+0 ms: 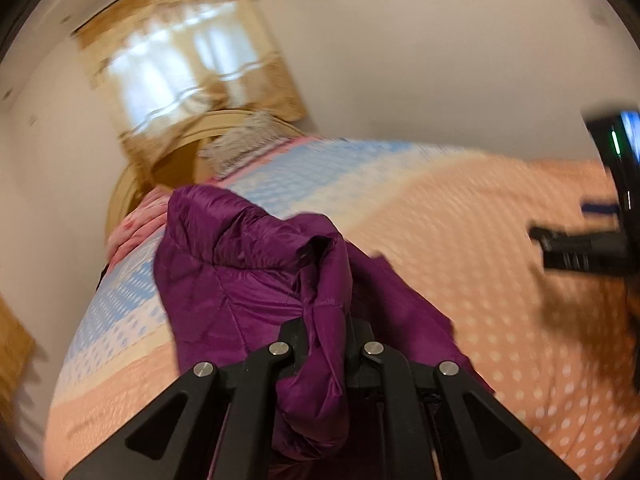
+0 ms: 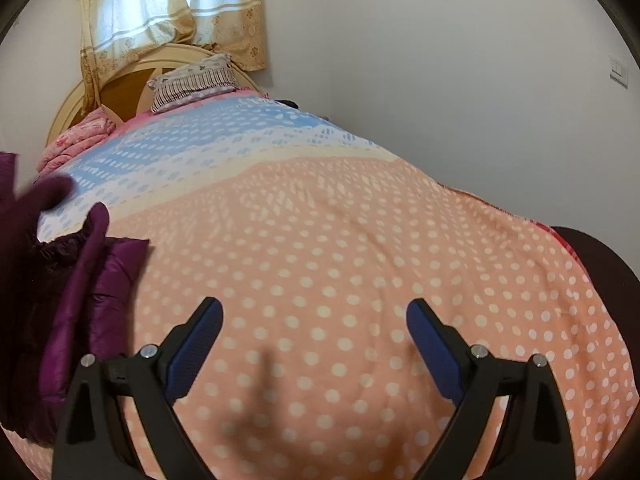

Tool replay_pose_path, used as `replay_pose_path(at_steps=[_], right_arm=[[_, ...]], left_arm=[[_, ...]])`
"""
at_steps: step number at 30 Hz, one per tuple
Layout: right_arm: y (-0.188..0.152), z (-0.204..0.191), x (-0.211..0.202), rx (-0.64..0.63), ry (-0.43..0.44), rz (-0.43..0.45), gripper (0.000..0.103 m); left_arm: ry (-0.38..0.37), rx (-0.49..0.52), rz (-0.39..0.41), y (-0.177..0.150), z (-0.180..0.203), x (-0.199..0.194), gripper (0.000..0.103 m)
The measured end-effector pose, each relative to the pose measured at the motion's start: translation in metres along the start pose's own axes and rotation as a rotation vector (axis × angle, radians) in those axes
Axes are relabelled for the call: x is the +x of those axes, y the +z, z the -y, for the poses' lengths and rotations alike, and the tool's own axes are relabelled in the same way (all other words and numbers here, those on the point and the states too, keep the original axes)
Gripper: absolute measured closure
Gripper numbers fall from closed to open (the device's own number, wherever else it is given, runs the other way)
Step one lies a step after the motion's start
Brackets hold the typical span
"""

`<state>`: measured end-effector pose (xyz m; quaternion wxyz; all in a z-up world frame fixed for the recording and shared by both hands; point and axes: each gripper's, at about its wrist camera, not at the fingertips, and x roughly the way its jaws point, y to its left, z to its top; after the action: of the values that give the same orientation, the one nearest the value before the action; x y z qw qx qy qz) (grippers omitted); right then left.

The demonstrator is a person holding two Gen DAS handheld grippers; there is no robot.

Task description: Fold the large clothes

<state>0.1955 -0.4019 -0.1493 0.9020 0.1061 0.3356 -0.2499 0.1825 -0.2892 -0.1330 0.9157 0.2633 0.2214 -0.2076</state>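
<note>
A purple quilted jacket hangs bunched over the bed, and my left gripper is shut on a fold of its fabric. In the right wrist view the same jacket shows at the left edge, partly lifted off the bedspread. My right gripper stands open above the orange dotted bedspread with nothing between its blue pads. That right gripper also appears blurred at the right edge of the left wrist view, apart from the jacket.
The bed carries a spread with orange, cream and blue dotted bands. A striped pillow and a pink quilt lie by the rounded headboard. A curtained window is behind; a white wall runs along the bed's right side.
</note>
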Motion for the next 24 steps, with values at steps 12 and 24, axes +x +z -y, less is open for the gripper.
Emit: replay_pose_path(at_steps=[12,24], right_arm=[[-0.016,0.002,0.025,-0.003,0.007,-0.065,0.008],[0.015,-0.023,-0.005,-0.045,0.043,-0.02,0.03]], left_arm=[[0.033,0.2,-0.007,-0.026,0.051,0.024,0.081],[0.03,0.057,0.132,-0.009,-0.014,-0.067,0.015]])
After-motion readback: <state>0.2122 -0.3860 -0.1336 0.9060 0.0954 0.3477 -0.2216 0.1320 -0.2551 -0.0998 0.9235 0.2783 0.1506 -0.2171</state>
